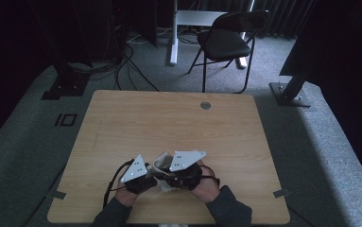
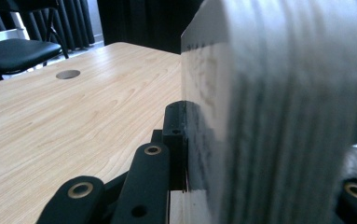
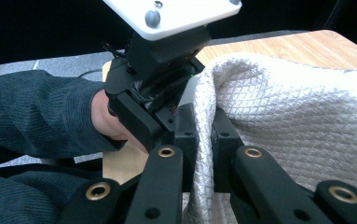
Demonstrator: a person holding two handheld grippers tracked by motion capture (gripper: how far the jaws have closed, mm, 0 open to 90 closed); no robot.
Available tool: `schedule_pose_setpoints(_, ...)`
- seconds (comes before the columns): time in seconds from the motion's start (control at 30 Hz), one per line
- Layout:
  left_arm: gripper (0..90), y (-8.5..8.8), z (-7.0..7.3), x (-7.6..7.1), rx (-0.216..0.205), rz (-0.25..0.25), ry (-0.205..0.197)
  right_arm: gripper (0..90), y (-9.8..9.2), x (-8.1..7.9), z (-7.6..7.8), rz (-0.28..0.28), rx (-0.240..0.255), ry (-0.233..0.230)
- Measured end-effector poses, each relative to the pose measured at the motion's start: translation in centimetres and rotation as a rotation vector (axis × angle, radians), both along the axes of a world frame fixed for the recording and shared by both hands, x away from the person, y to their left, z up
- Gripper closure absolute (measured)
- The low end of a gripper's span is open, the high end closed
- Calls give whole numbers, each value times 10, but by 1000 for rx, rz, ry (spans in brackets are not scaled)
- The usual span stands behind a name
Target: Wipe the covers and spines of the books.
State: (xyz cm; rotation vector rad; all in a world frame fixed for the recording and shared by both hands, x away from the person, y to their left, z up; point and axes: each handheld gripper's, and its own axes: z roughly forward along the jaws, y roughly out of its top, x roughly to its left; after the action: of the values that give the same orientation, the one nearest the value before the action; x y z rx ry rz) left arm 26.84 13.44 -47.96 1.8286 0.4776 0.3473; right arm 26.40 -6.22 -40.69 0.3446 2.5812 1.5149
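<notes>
Both claws (image 1: 162, 177) clamped on cloth (image 3: 297, 112) near table edge (image 1: 169, 221).

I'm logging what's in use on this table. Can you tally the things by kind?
Grippers: 2, the left gripper and the right gripper, both shut on the cloth
White quilted cloth: 1
Total: 3

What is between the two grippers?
The white cloth spans between the left gripper and right gripper; both are shut on it, seen best in the right gripper view.
</notes>
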Motion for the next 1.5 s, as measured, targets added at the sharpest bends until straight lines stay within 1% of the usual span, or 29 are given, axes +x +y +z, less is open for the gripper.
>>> schedule_pose_setpoints(0.43,780,0,-1,1,6,2,-1,848,8,-1,1,28,-6,-8)
schedule_pose_setpoints(0.5,780,-1,1,0,2,-2,-4,849,9,-2,1,38,0,-11)
schedule_pose_setpoints(0.73,779,0,3,-1,2,10,-14,849,9,-2,2,41,15,-11)
schedule_pose_setpoints(0.9,780,1,4,-1,14,13,-22,849,8,-2,2,40,24,-7)
schedule_pose_setpoints(1.17,780,3,5,-1,3,13,-18,850,5,0,2,25,35,-13)
schedule_pose_setpoints(1.5,780,7,7,-1,-13,15,-14,850,-4,5,1,-4,48,-5)
